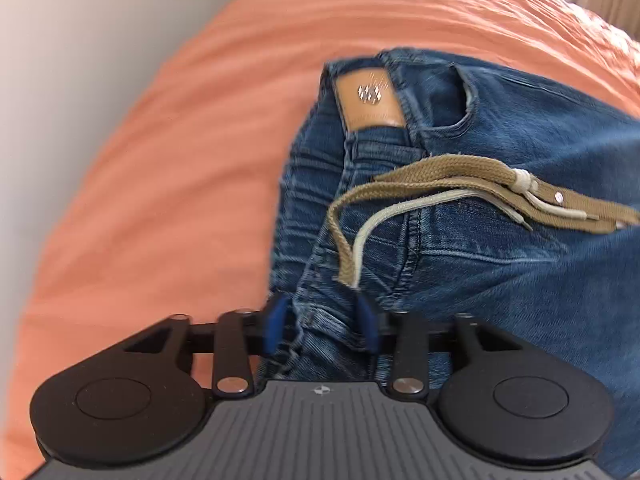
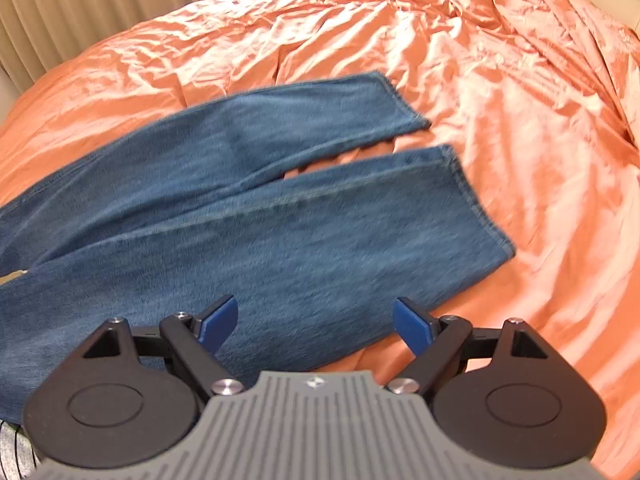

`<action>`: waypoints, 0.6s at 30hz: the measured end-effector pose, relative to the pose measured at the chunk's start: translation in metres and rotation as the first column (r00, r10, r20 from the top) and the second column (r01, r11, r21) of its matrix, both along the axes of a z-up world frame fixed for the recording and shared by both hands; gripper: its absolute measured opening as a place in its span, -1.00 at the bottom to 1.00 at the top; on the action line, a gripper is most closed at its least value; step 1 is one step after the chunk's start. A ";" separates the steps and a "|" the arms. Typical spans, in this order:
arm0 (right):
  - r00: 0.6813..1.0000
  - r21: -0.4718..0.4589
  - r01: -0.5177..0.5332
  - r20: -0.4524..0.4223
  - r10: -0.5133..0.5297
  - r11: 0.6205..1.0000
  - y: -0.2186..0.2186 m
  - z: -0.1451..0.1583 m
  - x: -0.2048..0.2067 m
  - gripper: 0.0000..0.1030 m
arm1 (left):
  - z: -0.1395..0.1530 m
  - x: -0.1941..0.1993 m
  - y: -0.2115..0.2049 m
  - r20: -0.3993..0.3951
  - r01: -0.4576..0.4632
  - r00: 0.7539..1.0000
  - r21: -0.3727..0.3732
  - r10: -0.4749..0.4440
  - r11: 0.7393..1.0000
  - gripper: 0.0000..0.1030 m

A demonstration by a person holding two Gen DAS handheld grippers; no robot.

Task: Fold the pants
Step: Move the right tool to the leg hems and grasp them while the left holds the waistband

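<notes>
while jeans (image 2: 256, 216) lie flat on an orange bed (image 2: 520, 100), the left gripper (image 1: 322, 326) straddles bunched waist denim, jaws partly apart. ahead of the wide-open, empty right gripper (image 2: 316, 326) both legs splay. folding looks barely begun; next, one leg needs laying over the other.

The left gripper (image 1: 322, 326), low in its frame, stands partly spread; the right gripper (image 2: 316, 326), bottom centre, gapes wide.

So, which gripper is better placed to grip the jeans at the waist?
Left. The left gripper has the waist end of the jeans between its jaws; the right gripper is open over the legs.
</notes>
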State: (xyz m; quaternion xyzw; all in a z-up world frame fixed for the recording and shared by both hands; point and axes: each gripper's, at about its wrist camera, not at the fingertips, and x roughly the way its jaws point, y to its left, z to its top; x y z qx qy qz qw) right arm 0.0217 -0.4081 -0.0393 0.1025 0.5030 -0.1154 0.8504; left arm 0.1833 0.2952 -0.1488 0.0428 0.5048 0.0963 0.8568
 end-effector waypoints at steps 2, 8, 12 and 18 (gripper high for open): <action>1.000 -0.007 -0.018 0.016 0.018 1.000 -0.012 0.020 0.001 0.57 | 0.017 -0.008 -0.005 0.022 0.038 0.999 0.042 -0.039 0.998 0.13; 0.988 -0.054 -0.154 0.009 0.154 0.987 -0.041 0.081 0.005 0.56 | 0.078 -0.041 -0.026 0.063 0.214 0.974 0.076 -0.219 0.974 0.13; 0.964 -0.162 -0.265 -0.072 0.257 0.950 -0.056 0.103 0.005 0.26 | 0.094 -0.060 -0.052 -0.024 0.391 0.919 0.177 -0.393 0.903 0.13; 0.939 -0.256 -0.328 -0.190 0.285 0.909 -0.090 0.103 -0.010 -0.13 | 0.067 -0.092 -0.074 -0.209 0.565 0.824 0.230 -0.527 0.792 0.12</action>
